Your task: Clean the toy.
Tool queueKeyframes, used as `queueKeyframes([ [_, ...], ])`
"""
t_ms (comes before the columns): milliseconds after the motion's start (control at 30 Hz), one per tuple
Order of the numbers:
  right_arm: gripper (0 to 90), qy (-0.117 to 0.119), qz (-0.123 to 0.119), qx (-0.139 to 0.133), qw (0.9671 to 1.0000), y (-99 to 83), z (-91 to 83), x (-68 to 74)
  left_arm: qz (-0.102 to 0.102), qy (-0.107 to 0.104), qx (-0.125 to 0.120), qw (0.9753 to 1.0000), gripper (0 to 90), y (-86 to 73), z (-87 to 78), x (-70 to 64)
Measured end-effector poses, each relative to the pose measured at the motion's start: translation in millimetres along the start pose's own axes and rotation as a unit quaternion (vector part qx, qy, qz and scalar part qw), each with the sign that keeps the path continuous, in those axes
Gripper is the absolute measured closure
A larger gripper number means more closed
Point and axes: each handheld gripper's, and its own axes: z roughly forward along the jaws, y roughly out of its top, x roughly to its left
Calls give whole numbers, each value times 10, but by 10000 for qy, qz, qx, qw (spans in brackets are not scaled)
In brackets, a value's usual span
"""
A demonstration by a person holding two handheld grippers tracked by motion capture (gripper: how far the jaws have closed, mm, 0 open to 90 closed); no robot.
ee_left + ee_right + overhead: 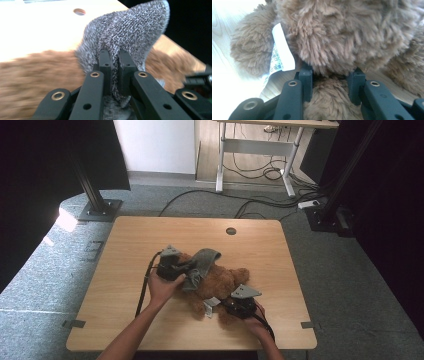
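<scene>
Wooden table (125,270) under me, grey carpet floor around it. My left gripper (115,72) pinches a fold of the grey knit cloth (125,30) tight between its jaws. My right gripper (330,82) has its jaws around a fuzzy part of the brown teddy bear (342,32), squeezing it. The bear lies in the middle of the table, and the cloth sits on the bear's top end. A white tag (280,51) hangs off the bear. I think both are soft, light and squishy, so I should grab a thick bunch, not loose fuzz.

Black claw (114,72) links, brass-ringed pivot holes, grey three-cornered plates, black cables, bare forearms
</scene>
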Motion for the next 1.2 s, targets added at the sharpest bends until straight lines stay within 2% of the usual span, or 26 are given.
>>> queueKeyframes([
  [33,657,13,24,1,10000,-2,-3,-4,-73,119,-35,9999,830,13,-59,101],
  [200,663,31,56,-20,10000,-15,-9,-26,-96,308,2,9995,831,-17,-152,229],
  [367,647,48,151,-36,9999,-22,-16,-29,-281,233,53,9993,831,-181,-157,348],
  [500,591,21,194,-77,9998,-26,-31,-28,-263,207,53,9994,833,-249,-146,356],
  [633,450,77,230,-132,9996,-10,-109,-58,-262,170,11,9995,835,-319,-164,358],
  [667,401,84,321,-219,9992,7,-176,-90,-252,164,16,9995,836,-331,-168,360],
  [733,379,99,408,-306,9987,21,-221,-118,-286,128,-17,9995,836,-363,-171,359],
  [800,330,98,566,-468,9972,51,-311,-168,-285,89,-27,9995,837,-388,-178,351],
  [833,312,72,725,-609,9955,67,-358,-192,-259,90,-24,9996,838,-401,-185,341],
  [900,245,131,1090,-925,9896,150,-476,-268,-258,79,-31,9996,838,-418,-197,331],
  [933,234,84,1125,-975,9888,184,-500,-279,-253,64,-24,9997,838,-442,-213,324],
  [1100,197,24,1264,-1056,9863,337,-494,-298,-228,52,-50,9997,839,-513,-242,295],
  [1200,183,18,1235,-929,9880,460,-408,-300,-243,24,-81,9997,839,-558,-258,282],
])
